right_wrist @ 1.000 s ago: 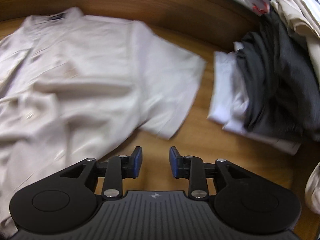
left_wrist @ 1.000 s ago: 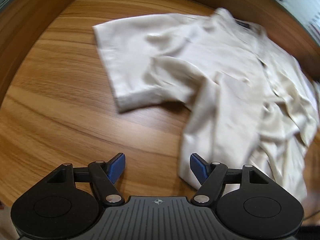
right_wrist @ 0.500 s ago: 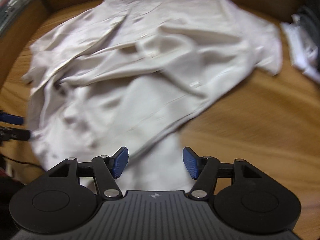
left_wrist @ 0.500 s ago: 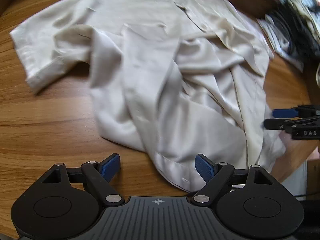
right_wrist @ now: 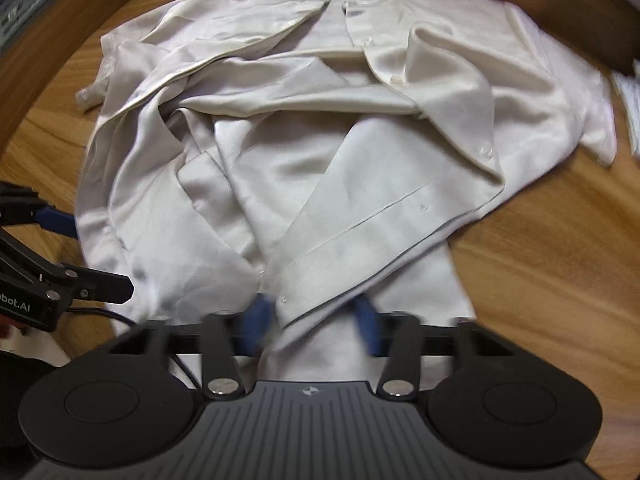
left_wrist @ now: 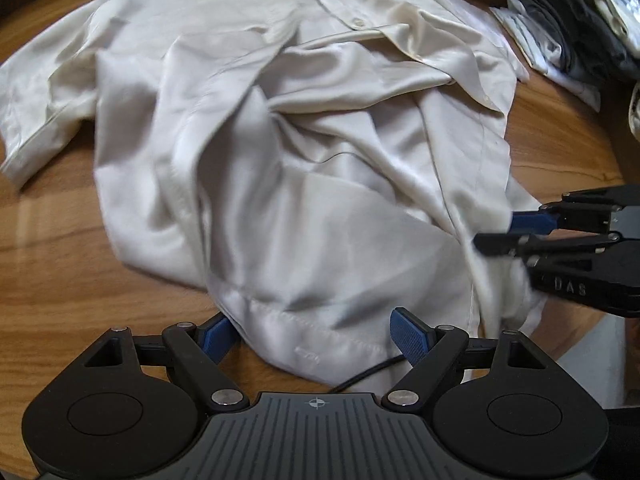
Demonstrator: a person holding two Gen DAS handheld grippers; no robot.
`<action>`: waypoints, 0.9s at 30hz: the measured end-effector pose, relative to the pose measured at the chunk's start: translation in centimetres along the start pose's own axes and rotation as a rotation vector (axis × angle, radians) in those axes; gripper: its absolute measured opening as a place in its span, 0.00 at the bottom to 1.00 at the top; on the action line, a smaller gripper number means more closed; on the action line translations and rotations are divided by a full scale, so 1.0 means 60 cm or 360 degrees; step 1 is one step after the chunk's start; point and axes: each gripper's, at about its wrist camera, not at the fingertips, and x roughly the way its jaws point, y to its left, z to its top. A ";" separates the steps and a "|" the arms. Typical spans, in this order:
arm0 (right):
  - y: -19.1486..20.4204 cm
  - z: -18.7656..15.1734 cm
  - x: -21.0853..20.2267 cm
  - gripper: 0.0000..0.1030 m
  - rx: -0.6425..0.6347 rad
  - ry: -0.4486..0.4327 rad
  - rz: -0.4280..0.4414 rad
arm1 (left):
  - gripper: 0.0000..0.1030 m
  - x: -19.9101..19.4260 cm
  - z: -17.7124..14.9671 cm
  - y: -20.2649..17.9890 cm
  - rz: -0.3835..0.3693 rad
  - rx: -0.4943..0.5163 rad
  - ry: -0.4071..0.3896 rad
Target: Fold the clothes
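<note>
A cream satin button-up shirt (left_wrist: 320,160) lies crumpled, collar away from me, on the wooden table (left_wrist: 60,260). My left gripper (left_wrist: 314,338) is open just above the near hem, and the hem's left part lies between its blue pads. In the right wrist view the same shirt (right_wrist: 320,160) fills the frame. My right gripper (right_wrist: 314,320) is closing, its blurred pads still apart with the hem's front flap between them. The left wrist view shows the right gripper (left_wrist: 496,233) at the shirt's right lower edge. The left gripper (right_wrist: 88,252) sits by the shirt's left edge.
A stack of folded white, grey and cream clothes (left_wrist: 560,40) lies at the table's far right. A black cable (left_wrist: 368,376) runs under the hem at the near edge. The table edge (left_wrist: 600,340) falls away at the near right, close to the right gripper.
Both grippers have moved from the sleeves' sides to the shirt's near hem. The right jaws opened wide and have since narrowed around the hem. The left jaws stayed wide.
</note>
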 end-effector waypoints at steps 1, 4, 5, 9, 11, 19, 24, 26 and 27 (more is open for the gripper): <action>-0.004 0.000 -0.002 0.08 -0.0009 0.0001 -0.0008 | 0.81 0.001 0.002 -0.005 0.0014 0.0007 -0.0003; -0.035 -0.004 -0.020 0.08 0.0018 -0.0015 -0.0027 | 0.81 0.000 0.008 -0.015 0.0044 0.0010 -0.0019; -0.050 -0.008 -0.029 0.08 0.0031 -0.0023 -0.0055 | 0.81 -0.004 0.009 -0.016 0.0048 0.0001 -0.0029; -0.128 -0.026 -0.070 0.07 0.0119 -0.0052 -0.0214 | 0.80 -0.032 0.013 -0.015 0.0064 0.0001 -0.0084; -0.170 -0.039 -0.090 0.07 0.0150 -0.0062 -0.0345 | 0.80 -0.041 0.015 -0.020 0.0058 0.0027 -0.0094; -0.334 -0.099 -0.134 0.07 0.0372 0.0026 -0.0773 | 0.81 -0.043 0.025 -0.056 0.0001 0.0126 -0.0083; -0.357 -0.126 -0.165 0.29 0.0454 -0.0026 -0.0770 | 0.81 -0.016 0.034 -0.085 -0.0025 0.0143 -0.0039; -0.344 -0.129 -0.174 0.36 0.0452 -0.0065 -0.0679 | 0.81 -0.006 0.039 -0.099 -0.0029 0.0148 -0.0027; -0.336 -0.128 -0.175 0.36 0.0441 -0.0074 -0.0627 | 0.81 -0.001 0.041 -0.105 -0.0022 0.0148 -0.0021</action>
